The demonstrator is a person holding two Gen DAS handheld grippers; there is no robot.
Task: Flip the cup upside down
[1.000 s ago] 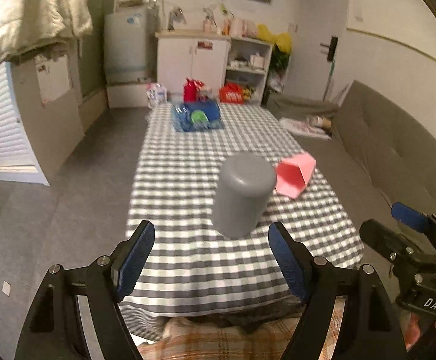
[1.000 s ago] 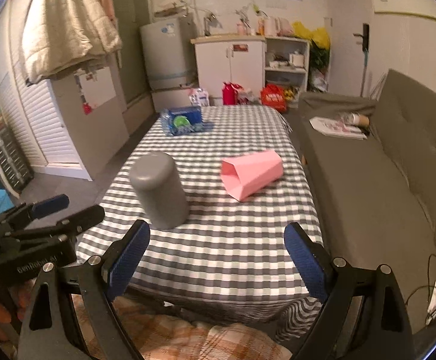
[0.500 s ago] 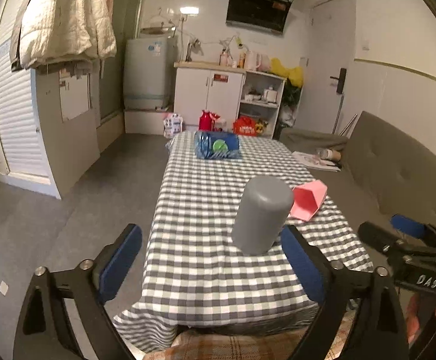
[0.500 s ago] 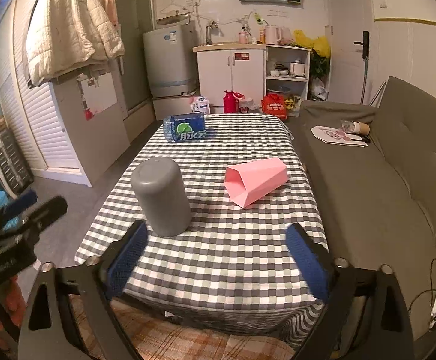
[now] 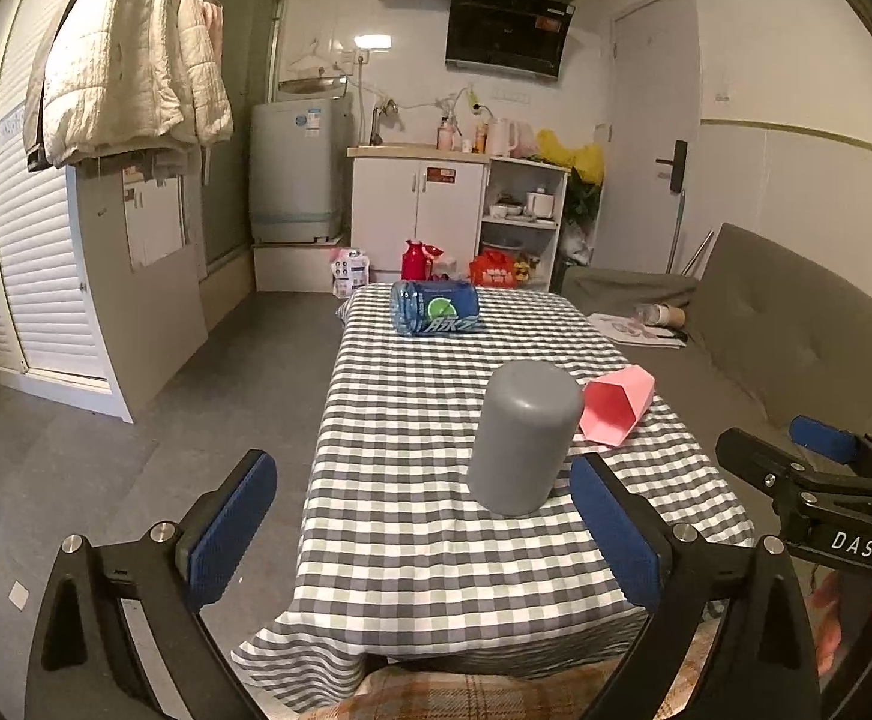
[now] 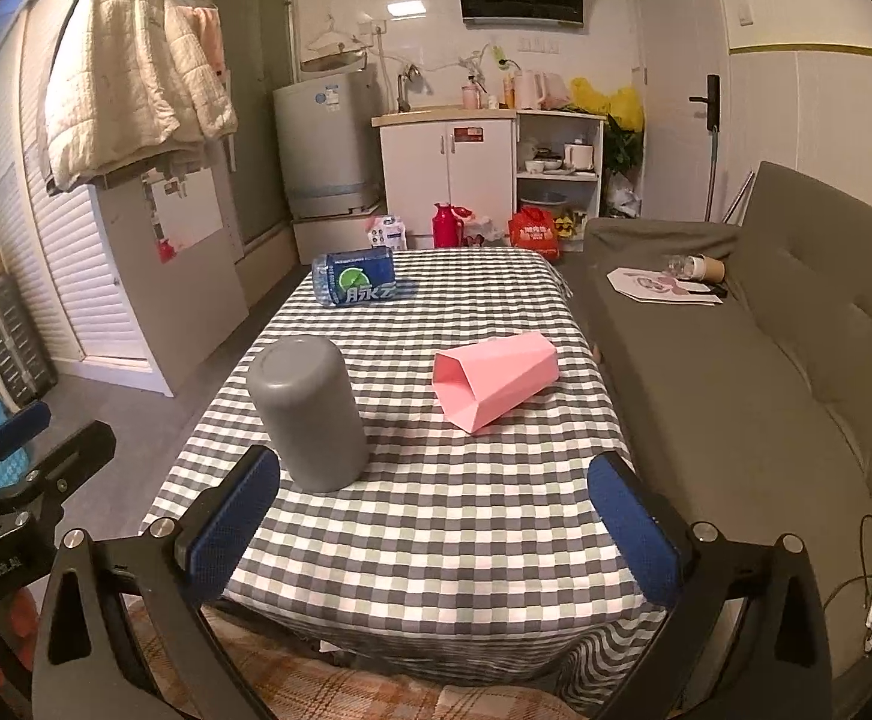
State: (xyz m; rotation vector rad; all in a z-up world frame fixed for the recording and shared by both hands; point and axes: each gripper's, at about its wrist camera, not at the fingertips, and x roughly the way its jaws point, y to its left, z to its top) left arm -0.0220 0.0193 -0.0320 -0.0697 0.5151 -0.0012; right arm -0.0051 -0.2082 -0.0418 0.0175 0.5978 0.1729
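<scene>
The grey cup point(image 5: 523, 437) stands upside down on the counter point(image 5: 411, 450); left gripper point(image 5: 423, 531) and right gripper point(image 6: 432, 525) have jaws apart, holding nothing.

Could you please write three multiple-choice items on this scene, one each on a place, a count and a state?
1. Where does the blue bottle lie? A) near the table's far end B) on the sofa C) on the floor
2. How many cups are on the table? A) one B) two C) three
3. How is the grey cup resting? A) on its side B) mouth up C) closed end up

Key: 1 A, it lies beyond both cups; 2 B, the grey cup and the pink cup; 3 C, its flat closed end faces upward.
</scene>
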